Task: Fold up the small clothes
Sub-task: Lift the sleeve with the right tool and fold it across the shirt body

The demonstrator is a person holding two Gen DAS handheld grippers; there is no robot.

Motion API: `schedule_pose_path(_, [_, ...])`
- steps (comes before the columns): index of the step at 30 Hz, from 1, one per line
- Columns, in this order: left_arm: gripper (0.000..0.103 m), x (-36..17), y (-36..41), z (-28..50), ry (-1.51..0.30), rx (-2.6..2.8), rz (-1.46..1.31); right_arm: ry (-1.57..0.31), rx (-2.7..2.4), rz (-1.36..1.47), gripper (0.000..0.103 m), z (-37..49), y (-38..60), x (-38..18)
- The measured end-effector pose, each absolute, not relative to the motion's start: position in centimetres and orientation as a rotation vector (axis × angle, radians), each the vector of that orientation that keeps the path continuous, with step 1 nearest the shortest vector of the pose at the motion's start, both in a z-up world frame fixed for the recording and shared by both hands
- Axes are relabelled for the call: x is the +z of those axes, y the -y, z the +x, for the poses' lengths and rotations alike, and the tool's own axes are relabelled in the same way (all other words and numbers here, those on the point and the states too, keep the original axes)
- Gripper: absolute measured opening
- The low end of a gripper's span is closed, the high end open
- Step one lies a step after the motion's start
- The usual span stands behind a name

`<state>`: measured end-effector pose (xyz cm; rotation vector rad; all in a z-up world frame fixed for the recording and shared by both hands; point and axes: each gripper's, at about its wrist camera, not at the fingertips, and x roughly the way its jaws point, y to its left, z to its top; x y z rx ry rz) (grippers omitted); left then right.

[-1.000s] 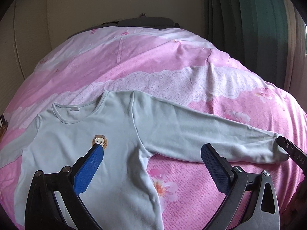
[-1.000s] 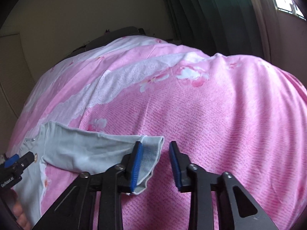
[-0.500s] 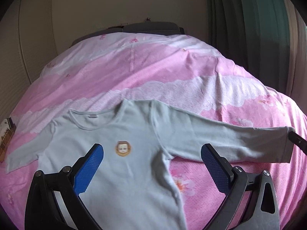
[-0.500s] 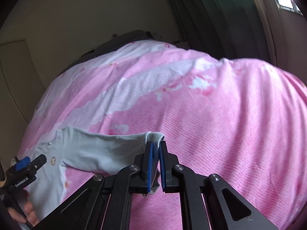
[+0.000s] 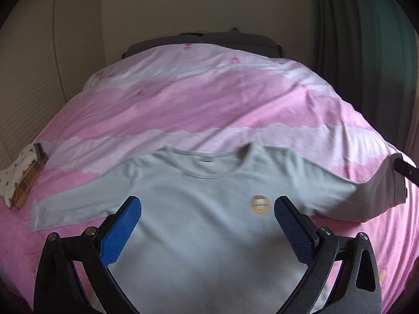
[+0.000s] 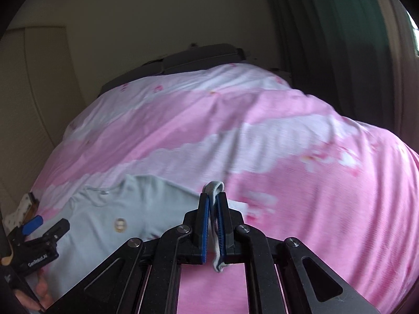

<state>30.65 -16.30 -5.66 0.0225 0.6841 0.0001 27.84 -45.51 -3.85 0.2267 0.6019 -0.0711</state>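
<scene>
A pale grey-blue long-sleeved child's shirt [image 5: 199, 209] lies face up on the pink bedcover [image 5: 199, 110], with a small round badge [image 5: 259, 204] on the chest. My left gripper [image 5: 207, 225] is open and empty, hovering over the shirt's body. My right gripper [image 6: 213, 201] is shut on the cuff [image 6: 214, 188] of the shirt's right-hand sleeve and holds it lifted off the bed. That sleeve end [image 5: 390, 185] shows raised at the right edge of the left wrist view. The other sleeve [image 5: 62, 206] lies flat to the left. The shirt [image 6: 110, 217] also shows in the right wrist view.
A small folded patterned cloth [image 5: 21, 180] lies at the bed's left edge. A dark headboard [image 5: 204, 39] and a beige wall stand behind the bed. Green curtains [image 5: 366, 52] hang on the right. The left gripper [image 6: 39, 238] shows in the right wrist view.
My right gripper closed on the sleeve cuff and lifted it, carrying it inward toward the shirt's body. My left gripper shifted so the shirt's body now sits centred under it.
</scene>
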Motion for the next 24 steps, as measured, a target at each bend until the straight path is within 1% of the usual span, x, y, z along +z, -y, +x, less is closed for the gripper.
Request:
schedule_pose_path(7, [0.103,-5.6,9.1,31.4,-0.685,0.059,0.004,-0.593,0.001,0.186,0.008,32.7,37.8,-2.5])
schedule_pose_path(13, [0.103,-6.5,4.2,32.1,-0.697,0.105,-0.014,-0.612,0.078,0.154,0.008,37.5,30.0,-3.0])
schedule_pose_path(24, [0.103,-8.4,-2.3,33.4,-0.724,0.162,-0.045,-0.720,0.209,0.081,0.008,42.8,17.6,-8.8])
